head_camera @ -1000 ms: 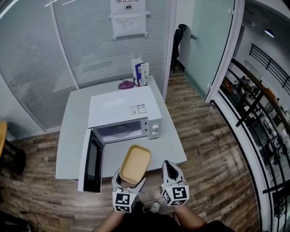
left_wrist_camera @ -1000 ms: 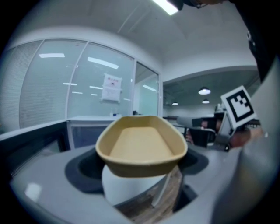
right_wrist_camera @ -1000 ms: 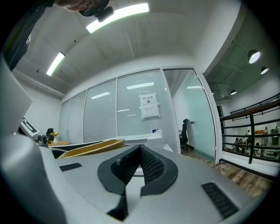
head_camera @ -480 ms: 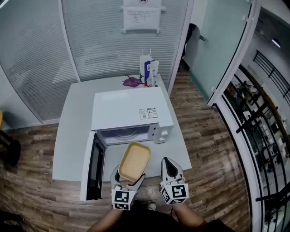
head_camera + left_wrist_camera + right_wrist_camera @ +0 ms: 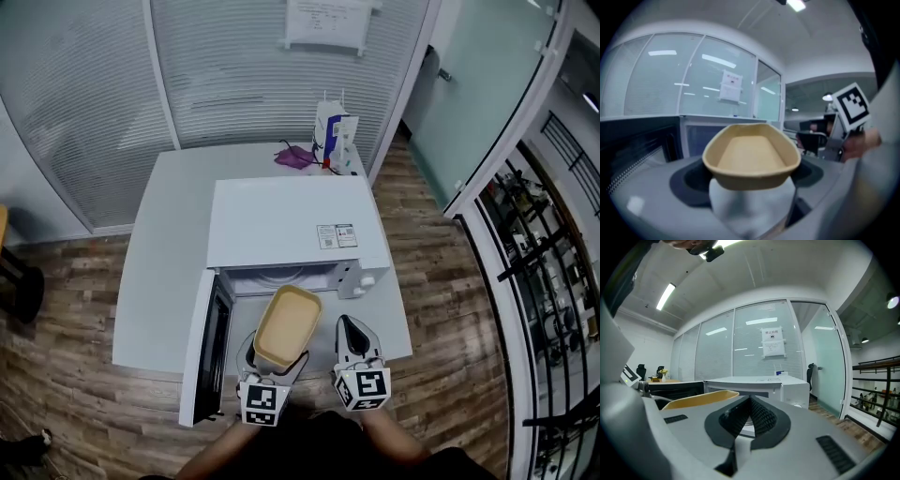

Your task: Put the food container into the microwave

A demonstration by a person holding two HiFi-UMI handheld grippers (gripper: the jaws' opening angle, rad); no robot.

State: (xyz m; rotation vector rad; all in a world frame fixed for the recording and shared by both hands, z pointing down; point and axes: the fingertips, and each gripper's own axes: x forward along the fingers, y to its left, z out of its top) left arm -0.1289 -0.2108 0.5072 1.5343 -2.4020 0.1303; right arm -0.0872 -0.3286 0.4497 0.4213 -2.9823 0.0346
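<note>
Grey table [image 5: 169, 244] bore the white microwave [image 5: 291, 220], its door [image 5: 208, 347] swung wide to the left. The left gripper [image 5: 275, 356] clamped the food container [image 5: 286, 325] by its near rim, the far end just before the open cavity. The right gripper [image 5: 349, 330] hung beside it, jaws together.

The food container [image 5: 287, 325] is before the microwave [image 5: 291, 220] on the table [image 5: 167, 267], bag [image 5: 335, 139] behind.
</note>
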